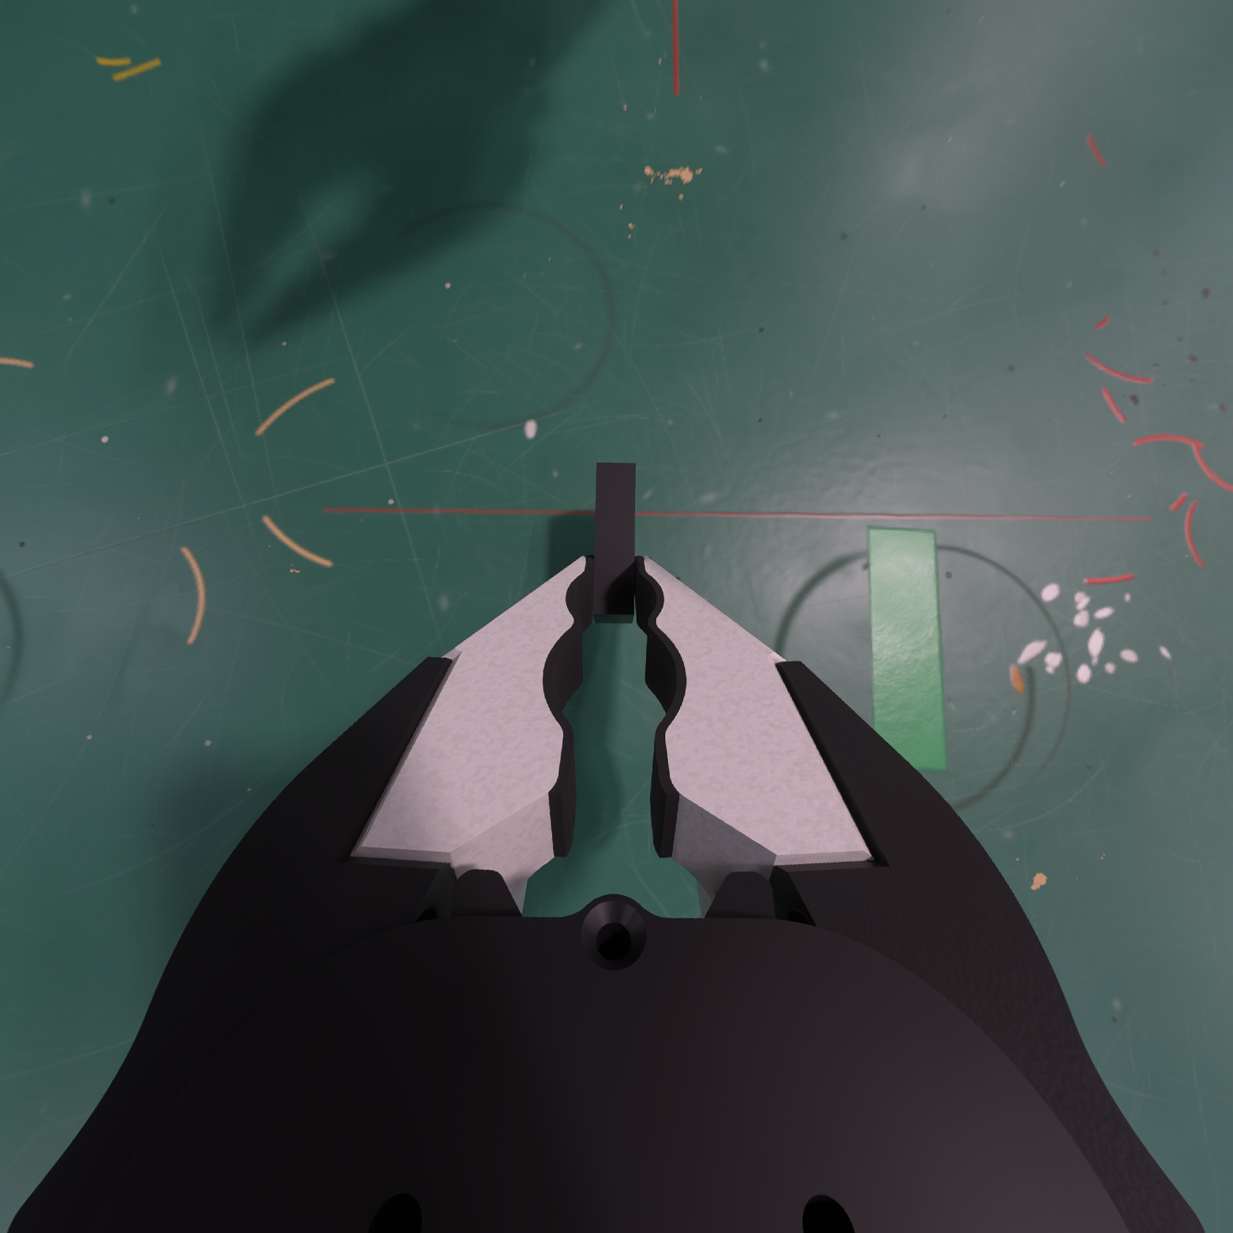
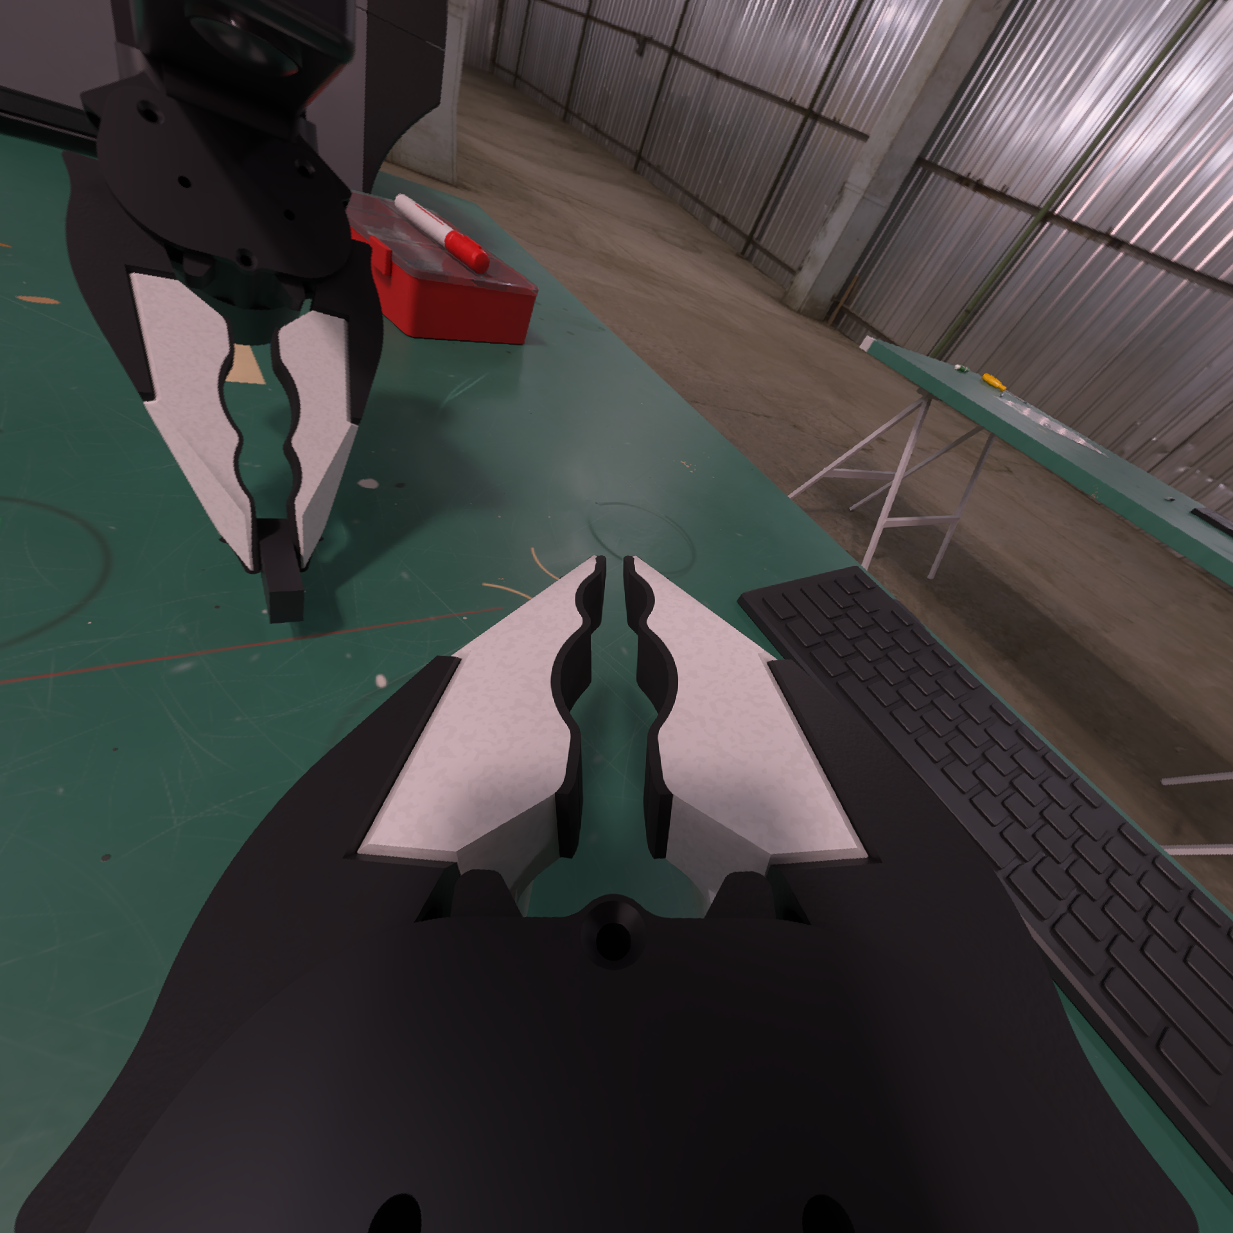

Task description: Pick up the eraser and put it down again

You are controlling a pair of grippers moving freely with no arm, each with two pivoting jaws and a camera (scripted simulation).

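Observation:
The eraser (image 1: 614,527) is a small black block. My left gripper (image 1: 614,564) is shut on it at the fingertips and points down at the green table (image 1: 400,667). In the right wrist view the left gripper (image 2: 275,547) stands at the upper left with the eraser (image 2: 283,580) sticking out below its tips. The eraser's lower end is at or just above the table; I cannot tell whether it touches. My right gripper (image 2: 614,560) is shut and empty, low over the table, to the right of the eraser.
A black keyboard (image 2: 1001,767) lies along the table's right edge. A red box (image 2: 454,300) with a red-capped marker (image 2: 440,230) on its lid stands behind the left gripper. A green tape strip (image 1: 907,647) lies right of the eraser. A second table (image 2: 1067,434) stands far off.

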